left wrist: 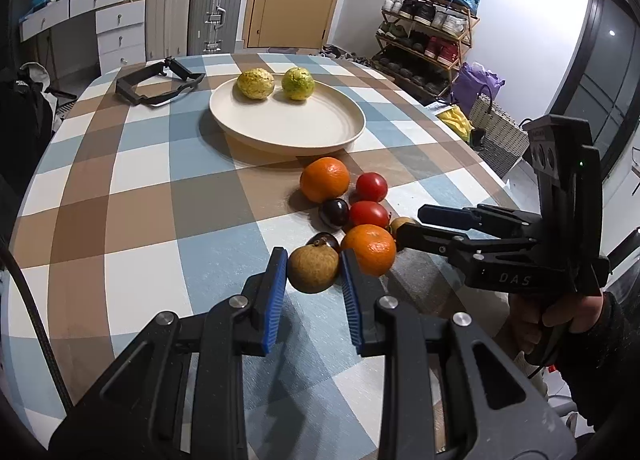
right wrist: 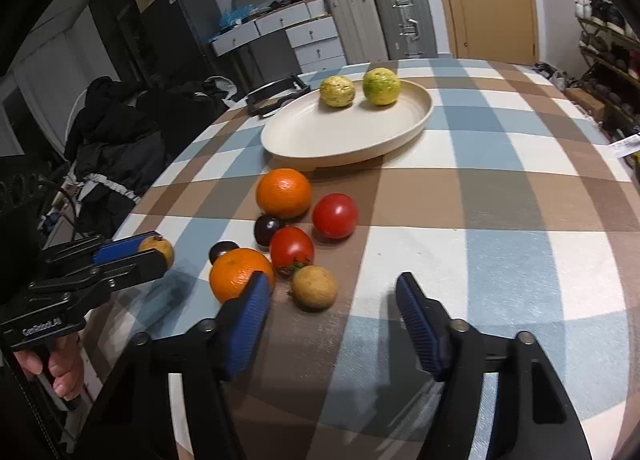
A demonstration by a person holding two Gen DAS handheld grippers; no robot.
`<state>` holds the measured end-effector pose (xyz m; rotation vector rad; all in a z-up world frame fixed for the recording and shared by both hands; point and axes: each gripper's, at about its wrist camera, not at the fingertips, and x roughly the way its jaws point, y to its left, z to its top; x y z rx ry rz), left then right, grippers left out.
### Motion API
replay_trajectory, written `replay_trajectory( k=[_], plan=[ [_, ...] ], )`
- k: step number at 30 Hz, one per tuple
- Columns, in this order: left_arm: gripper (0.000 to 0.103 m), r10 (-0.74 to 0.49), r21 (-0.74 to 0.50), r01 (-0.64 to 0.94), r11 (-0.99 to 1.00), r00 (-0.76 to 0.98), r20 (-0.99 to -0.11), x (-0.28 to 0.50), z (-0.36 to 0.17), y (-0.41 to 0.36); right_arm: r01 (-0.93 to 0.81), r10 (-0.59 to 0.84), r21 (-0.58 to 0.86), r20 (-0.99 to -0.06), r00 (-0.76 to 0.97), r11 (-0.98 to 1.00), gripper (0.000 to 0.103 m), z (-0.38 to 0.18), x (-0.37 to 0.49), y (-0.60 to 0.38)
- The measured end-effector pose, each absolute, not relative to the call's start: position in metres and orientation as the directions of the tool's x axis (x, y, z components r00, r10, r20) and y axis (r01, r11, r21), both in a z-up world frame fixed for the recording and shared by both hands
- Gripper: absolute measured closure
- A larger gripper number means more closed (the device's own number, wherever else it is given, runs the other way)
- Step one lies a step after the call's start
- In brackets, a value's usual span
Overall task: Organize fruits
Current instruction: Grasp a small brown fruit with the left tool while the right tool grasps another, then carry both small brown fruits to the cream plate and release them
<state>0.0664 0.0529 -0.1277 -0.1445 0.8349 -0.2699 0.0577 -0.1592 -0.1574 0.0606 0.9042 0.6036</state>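
My left gripper (left wrist: 313, 256) is shut on a small brown fruit (left wrist: 313, 268), held at its fingertips just over the checked tablecloth; the right wrist view shows the same grip (right wrist: 156, 250). My right gripper (right wrist: 332, 278) stands open, with a second brown fruit (right wrist: 314, 286) lying on the cloth between its blue fingertips, untouched. Close by lie two oranges (right wrist: 283, 192) (right wrist: 240, 274), two tomatoes (right wrist: 334, 215) (right wrist: 291, 246) and two dark plums (right wrist: 267, 226) (right wrist: 223, 249). Farther back, a cream plate (right wrist: 320, 136) carries two yellow-green fruits (right wrist: 337, 90) (right wrist: 381, 86).
A black strap frame (left wrist: 158, 84) lies left of the plate near the table's far edge. Dark clothing (right wrist: 116, 148) is piled on a chair beside the table's left edge. A shoe rack (left wrist: 428, 20) and suitcases (left wrist: 216, 12) stand against the walls.
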Motion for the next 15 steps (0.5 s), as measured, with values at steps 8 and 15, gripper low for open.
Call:
replay_trajectory(
  k=[8, 15],
  plan=[
    [0.079, -0.29, -0.238, 0.168, 0.957, 0.638, -0.714, 0.075, -0.131, 0.056, -0.476, 0.524, 0.309, -0.736, 0.428, 0.823, 0.062, -0.162, 0.063, -0.155],
    [0.079, -0.286, -0.245, 0.154, 0.957, 0.639, -0.714, 0.086, -0.13, 0.059, -0.48, 0.534, 0.314, -0.724, 0.437, 0.819, 0.076, -0.161, 0.061, -0.157]
  ],
)
